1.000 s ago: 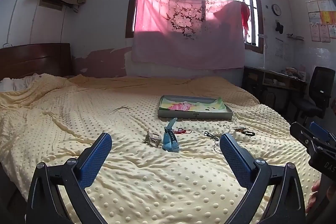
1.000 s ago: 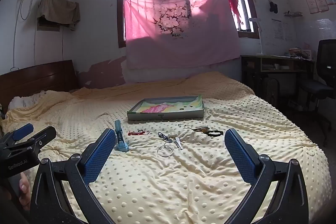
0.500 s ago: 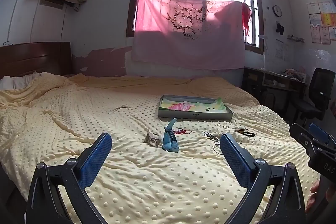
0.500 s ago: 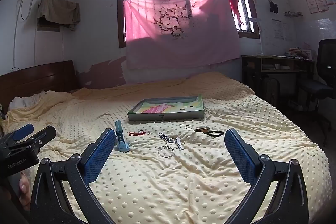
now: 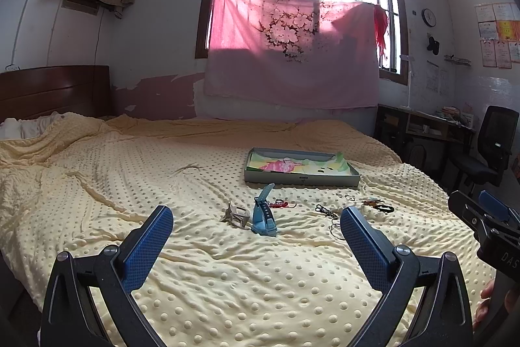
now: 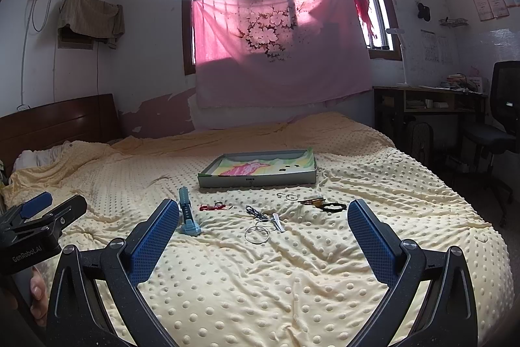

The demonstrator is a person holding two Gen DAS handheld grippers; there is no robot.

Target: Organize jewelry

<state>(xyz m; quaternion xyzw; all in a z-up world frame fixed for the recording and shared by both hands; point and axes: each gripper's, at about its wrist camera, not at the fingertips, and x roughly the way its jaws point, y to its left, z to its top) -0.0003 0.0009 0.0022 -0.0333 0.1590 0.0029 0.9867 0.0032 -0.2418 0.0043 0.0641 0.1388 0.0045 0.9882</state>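
Observation:
Jewelry lies scattered on the yellow dotted bedspread [image 6: 260, 282] in front of a shallow grey box [image 6: 256, 181] with a colourful lining. A blue watch [image 5: 262, 215] stands beside a small silver piece [image 5: 234, 214]. Further right lie a red cord bracelet [image 6: 214, 206], a dark chain [image 6: 255, 212], silver hoops [image 6: 257, 233], small rings [image 6: 287, 196] and a black band [image 6: 333, 206]. My left gripper [image 5: 256, 231] is open, low over the bed, well short of the watch. My right gripper [image 6: 263, 225] is open too, nearer than the hoops. Both hold nothing.
A dark wooden headboard [image 5: 52, 88] stands at the left. A desk [image 6: 425, 100] and a black office chair [image 6: 500, 119] stand at the right beyond the bed's edge. A pink cloth [image 5: 292, 54] hangs below the window on the far wall.
Almost nothing: the left view has tilted very slightly; both grippers stay open and the jewelry has not moved.

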